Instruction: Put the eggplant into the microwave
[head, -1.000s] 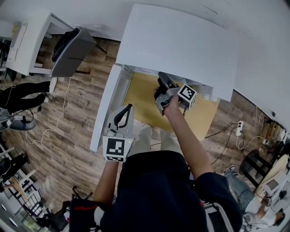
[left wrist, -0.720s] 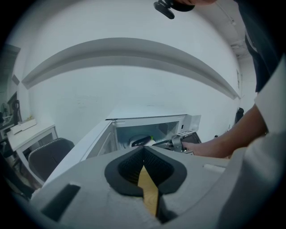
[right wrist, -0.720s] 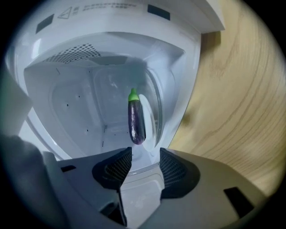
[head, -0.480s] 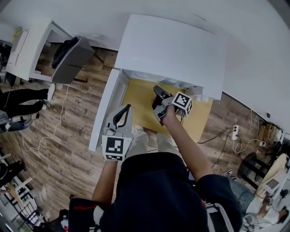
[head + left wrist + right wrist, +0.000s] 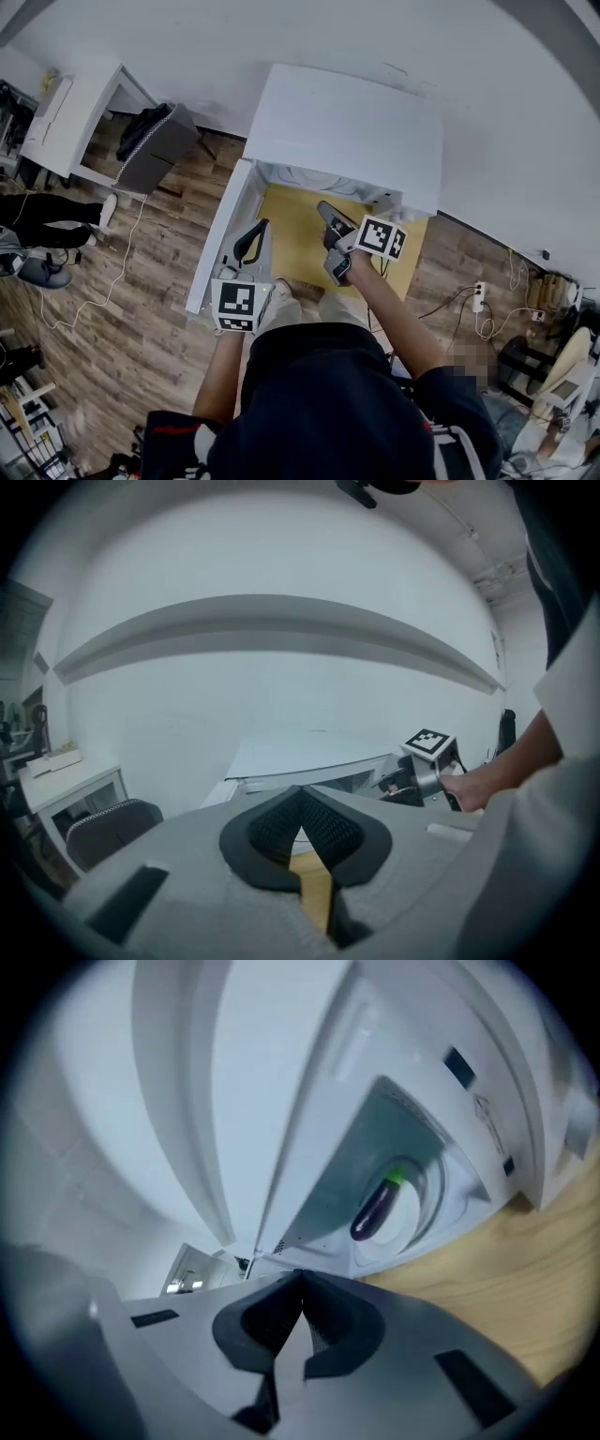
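We find the eggplant (image 5: 375,1208) lying inside the microwave (image 5: 342,122), on the white turntable plate (image 5: 419,1206). Its purple body is whole, and its green stem end is uppermost in the right gripper view. The microwave door (image 5: 217,239) stands open, swung out to the left side in the head view.

The right gripper (image 5: 300,1277) is in front of the open cavity, over the wooden tabletop (image 5: 525,1279) and clearly apart from the eggplant. Its jaws are pressed together at the tips with nothing between them.

The left gripper (image 5: 302,791) is nearer the person, beside the open door, and points toward the microwave. Its jaws also meet at the tips and hold nothing; only a strip of tabletop shows through the gap below them.

The left gripper view also shows the right hand (image 5: 478,785), wrapped around the right gripper's handle.
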`<state>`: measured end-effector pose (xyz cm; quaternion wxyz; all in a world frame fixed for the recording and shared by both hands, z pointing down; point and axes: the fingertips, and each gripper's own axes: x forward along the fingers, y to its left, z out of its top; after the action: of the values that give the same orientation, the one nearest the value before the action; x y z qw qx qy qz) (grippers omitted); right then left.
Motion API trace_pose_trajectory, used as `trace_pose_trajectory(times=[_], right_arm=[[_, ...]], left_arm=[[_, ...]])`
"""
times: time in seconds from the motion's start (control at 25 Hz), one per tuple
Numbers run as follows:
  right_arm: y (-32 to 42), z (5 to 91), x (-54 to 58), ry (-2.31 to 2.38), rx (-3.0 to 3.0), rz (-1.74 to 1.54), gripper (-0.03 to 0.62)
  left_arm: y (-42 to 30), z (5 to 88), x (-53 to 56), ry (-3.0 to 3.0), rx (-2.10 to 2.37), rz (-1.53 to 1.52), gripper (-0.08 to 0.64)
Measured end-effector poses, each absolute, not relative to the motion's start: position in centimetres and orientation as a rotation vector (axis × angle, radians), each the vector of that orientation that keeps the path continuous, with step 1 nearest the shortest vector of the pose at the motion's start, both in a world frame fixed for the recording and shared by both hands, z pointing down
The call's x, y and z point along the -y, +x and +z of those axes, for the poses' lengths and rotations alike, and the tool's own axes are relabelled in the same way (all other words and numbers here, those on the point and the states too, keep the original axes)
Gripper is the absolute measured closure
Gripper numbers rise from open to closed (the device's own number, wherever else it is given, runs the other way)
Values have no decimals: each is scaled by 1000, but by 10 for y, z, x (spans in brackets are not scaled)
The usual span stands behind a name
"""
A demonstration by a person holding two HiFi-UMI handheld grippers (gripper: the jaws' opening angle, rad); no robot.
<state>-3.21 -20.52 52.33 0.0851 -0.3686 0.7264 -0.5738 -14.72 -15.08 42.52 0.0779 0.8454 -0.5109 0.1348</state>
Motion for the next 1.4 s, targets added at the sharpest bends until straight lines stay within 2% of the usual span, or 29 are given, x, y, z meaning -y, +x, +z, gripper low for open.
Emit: trace_pose_trajectory(times=[0.36, 0.84, 1.12, 1.4], right_arm=[[-29, 411, 182, -1151, -2695, -1034, 581], [-28, 321, 146, -1208, -2923, -334, 581], [-12, 298, 147, -1279, -2879, -165, 581], [-9, 292, 146, -1289, -2872, -131, 580]], left_arm=[[-140, 386, 149, 2587, 1597, 315, 546], [-126, 346, 142, 2659, 1621, 248, 546], [-121, 328, 142, 2691, 1637, 226, 546], [-124, 324, 138, 2690, 1649, 225, 546]])
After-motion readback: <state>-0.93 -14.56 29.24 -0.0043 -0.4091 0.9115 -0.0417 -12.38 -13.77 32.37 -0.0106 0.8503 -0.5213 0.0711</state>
